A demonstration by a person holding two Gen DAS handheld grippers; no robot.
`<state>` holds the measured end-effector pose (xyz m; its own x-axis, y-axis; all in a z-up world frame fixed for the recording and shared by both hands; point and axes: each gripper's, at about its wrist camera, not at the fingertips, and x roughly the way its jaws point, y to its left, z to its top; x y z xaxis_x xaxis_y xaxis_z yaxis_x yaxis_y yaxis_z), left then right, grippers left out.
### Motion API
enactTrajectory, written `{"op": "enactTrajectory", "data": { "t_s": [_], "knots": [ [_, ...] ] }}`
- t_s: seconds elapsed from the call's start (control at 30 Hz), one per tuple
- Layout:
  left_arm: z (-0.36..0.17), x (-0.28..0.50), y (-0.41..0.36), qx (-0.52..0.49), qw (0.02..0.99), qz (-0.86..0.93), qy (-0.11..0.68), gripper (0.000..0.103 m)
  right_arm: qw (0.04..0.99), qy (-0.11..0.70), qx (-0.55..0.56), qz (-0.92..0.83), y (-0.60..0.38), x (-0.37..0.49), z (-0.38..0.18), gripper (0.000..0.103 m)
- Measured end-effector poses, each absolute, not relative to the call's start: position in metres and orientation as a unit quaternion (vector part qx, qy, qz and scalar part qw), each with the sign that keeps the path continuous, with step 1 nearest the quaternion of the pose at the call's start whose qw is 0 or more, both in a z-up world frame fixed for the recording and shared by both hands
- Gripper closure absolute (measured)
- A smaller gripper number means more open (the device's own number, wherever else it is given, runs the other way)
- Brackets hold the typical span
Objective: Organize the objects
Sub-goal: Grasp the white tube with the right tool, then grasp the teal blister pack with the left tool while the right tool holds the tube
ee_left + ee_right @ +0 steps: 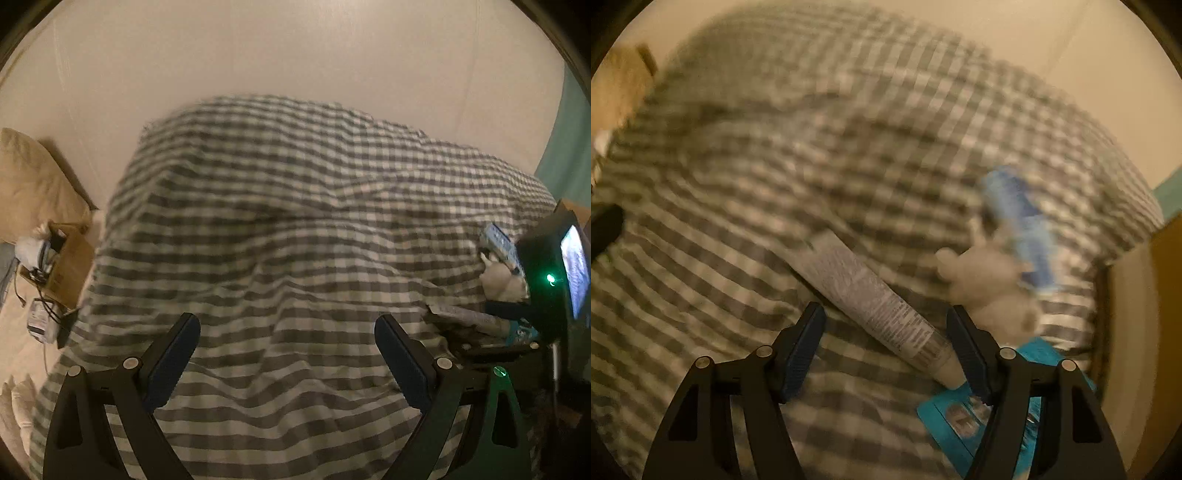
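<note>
A grey-white tube lies slantwise on the checked bedcover. My right gripper hangs open over the tube. The tube's cap end is close to the right pad, and the left pad stands apart from it. Beside the tube are a small white plush toy, a blue pack and a teal card pack. My left gripper is open and empty above bare bedcover. At the right edge of its view sit the plush toy, blue pack and tube.
An open cardboard box stands right of the objects. Another cardboard box with cables and small items sits at the bed's left, below a beige pillow. A pale wall rises behind the bed.
</note>
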<state>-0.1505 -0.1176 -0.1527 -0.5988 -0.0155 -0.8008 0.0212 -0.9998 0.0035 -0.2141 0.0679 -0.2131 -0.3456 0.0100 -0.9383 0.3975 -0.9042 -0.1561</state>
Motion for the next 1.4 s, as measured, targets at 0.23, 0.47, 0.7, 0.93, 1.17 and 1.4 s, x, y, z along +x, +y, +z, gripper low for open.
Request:
{"op": "enactTrajectory", "data": {
  "t_s": [0.23, 0.47, 0.7, 0.93, 1.17, 1.4],
  "knots": [
    [-0.148, -0.141, -0.123, 0.445, 0.013, -0.896, 0.000, 0.005, 0.140, 0.154, 0.540, -0.815, 0.080, -0.199, -0.199, 0.080],
    [-0.129, -0.124, -0.126, 0.435, 0.012, -0.900, 0.019, 0.005, 0.158, 0.100, 0.473, -0.861, 0.112, -0.142, -0.126, 0.083],
    [-0.106, -0.105, -0.059, 0.429, -0.046, -0.902, -0.005, 0.005, 0.104, 0.060, 0.424, -0.898, 0.174, -0.103, -0.066, 0.083],
    [-0.113, -0.099, 0.035, 0.436, -0.140, -0.888, -0.048, 0.005, 0.089, 0.040, 0.414, -0.905, 0.214, -0.082, -0.057, 0.083],
    [-0.138, -0.122, 0.090, 0.469, -0.182, -0.860, -0.083, 0.005, 0.090, 0.001, 0.413, -0.906, 0.237, -0.091, -0.068, 0.083],
    [-0.172, -0.151, 0.122, 0.501, -0.208, -0.835, -0.090, 0.005, 0.082, -0.013, 0.409, -0.909, 0.250, -0.101, -0.069, 0.083]
  ]
}}
